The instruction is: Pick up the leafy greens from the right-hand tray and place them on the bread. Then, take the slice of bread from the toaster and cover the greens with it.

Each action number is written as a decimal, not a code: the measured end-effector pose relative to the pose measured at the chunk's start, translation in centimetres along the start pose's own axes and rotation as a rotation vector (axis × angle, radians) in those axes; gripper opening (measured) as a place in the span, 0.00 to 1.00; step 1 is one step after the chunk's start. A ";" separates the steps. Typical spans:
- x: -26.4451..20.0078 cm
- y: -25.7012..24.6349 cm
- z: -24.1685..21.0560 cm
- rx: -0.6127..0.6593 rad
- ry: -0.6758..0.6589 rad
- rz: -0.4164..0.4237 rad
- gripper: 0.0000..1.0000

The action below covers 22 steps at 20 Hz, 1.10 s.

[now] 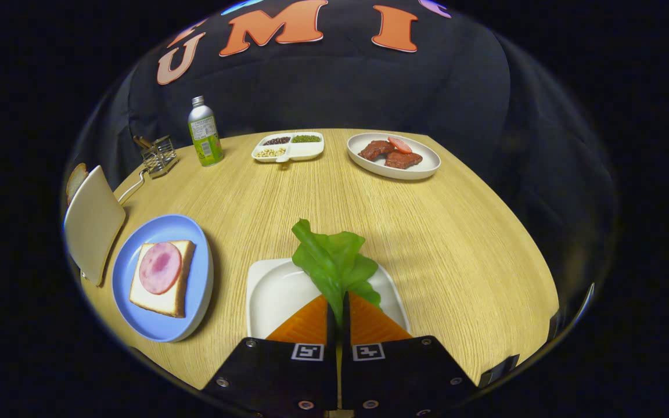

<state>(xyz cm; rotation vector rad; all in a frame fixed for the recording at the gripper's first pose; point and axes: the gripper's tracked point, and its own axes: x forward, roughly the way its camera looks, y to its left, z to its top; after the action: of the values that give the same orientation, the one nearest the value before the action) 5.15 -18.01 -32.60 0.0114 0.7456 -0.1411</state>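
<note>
My gripper [338, 307] is shut on the leafy greens [333, 261], which stick up and forward from between the fingers, above the white square tray [270, 296]. To the left lies a blue plate [195, 261] with a slice of bread [173, 302] topped by a round pink ham slice [160, 267]. Further left stands the cream toaster [93, 223], and the brown edge of a bread slice [76, 180] shows at its top.
At the far side of the wooden table [427, 232] stand a green bottle [205, 132], a divided dish of beans and seeds [288, 147], an oval plate with meat pieces and a tomato slice [394, 155], and a wire rack [158, 155].
</note>
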 end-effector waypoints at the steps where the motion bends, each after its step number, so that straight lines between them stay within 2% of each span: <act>1: -0.4 0.2 0.6 -0.012 -0.011 0.000 0.04; 10: -4.7 2.1 4.6 -0.054 -0.104 0.006 0.03; 22: -7.7 9.3 5.7 -0.111 -0.137 0.053 0.03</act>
<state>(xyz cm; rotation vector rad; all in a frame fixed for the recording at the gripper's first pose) 4.65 -8.17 -23.61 -0.0832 0.6152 -0.0498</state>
